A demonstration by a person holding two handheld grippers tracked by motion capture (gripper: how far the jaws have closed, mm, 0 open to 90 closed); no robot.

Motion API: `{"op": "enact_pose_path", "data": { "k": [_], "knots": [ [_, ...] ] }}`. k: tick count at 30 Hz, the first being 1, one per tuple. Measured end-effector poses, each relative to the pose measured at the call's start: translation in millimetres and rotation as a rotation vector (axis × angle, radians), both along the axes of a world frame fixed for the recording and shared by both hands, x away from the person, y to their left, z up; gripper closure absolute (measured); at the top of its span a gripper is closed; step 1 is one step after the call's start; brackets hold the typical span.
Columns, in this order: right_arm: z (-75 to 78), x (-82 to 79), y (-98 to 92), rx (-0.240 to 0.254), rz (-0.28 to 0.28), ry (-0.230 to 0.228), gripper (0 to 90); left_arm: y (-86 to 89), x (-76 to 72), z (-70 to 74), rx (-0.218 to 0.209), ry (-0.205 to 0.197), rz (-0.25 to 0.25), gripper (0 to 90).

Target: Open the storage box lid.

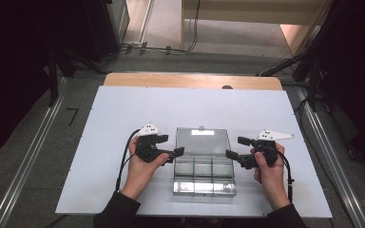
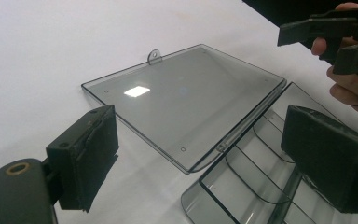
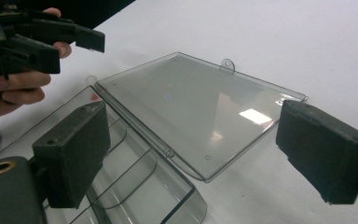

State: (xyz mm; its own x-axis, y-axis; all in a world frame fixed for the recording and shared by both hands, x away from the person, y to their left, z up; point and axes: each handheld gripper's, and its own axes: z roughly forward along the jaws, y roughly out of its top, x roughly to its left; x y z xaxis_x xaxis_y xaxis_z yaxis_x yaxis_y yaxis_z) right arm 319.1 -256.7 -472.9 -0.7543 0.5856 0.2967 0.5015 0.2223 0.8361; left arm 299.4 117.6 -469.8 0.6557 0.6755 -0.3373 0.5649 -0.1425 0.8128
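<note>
Left gripper (image 1: 178, 153) jaws wide, empty | right gripper (image 1: 232, 154) likewise | open clear box (image 1: 204, 161) between | table (image 1: 123, 109)

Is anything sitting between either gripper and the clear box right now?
Nothing visible. The left gripper and right gripper flank the clear box, both open and empty, with bare white table around. The lid lies flat, folded open behind the compartments.

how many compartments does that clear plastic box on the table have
3 along the row next to the hinge of the clear plastic box: left, middle, right. Glare on the near edge may hide more. The lid lies open and flat behind.
</note>
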Motion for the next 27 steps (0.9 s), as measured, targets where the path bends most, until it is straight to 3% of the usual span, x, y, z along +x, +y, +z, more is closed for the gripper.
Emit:
{"op": "enact_pose_path", "data": {
  "k": [8,15,27],
  "knots": [
    [3.5,-7.7,-5.9,-0.004,0.029,-0.043,2.3,5.5,-3.1,3.8,-0.019,-0.001,-0.041,3.1],
    [2.2,-14.3,-12.0,-0.011,0.030,-0.060,1.1,8.6,-5.7,4.8,-0.007,-0.001,-0.065,0.9],
    [0.7,-24.9,-24.9,-0.056,-0.024,-0.087,0.0,12.1,-9.3,4.6,0.031,0.016,-0.081,0.0]
  ]
}}
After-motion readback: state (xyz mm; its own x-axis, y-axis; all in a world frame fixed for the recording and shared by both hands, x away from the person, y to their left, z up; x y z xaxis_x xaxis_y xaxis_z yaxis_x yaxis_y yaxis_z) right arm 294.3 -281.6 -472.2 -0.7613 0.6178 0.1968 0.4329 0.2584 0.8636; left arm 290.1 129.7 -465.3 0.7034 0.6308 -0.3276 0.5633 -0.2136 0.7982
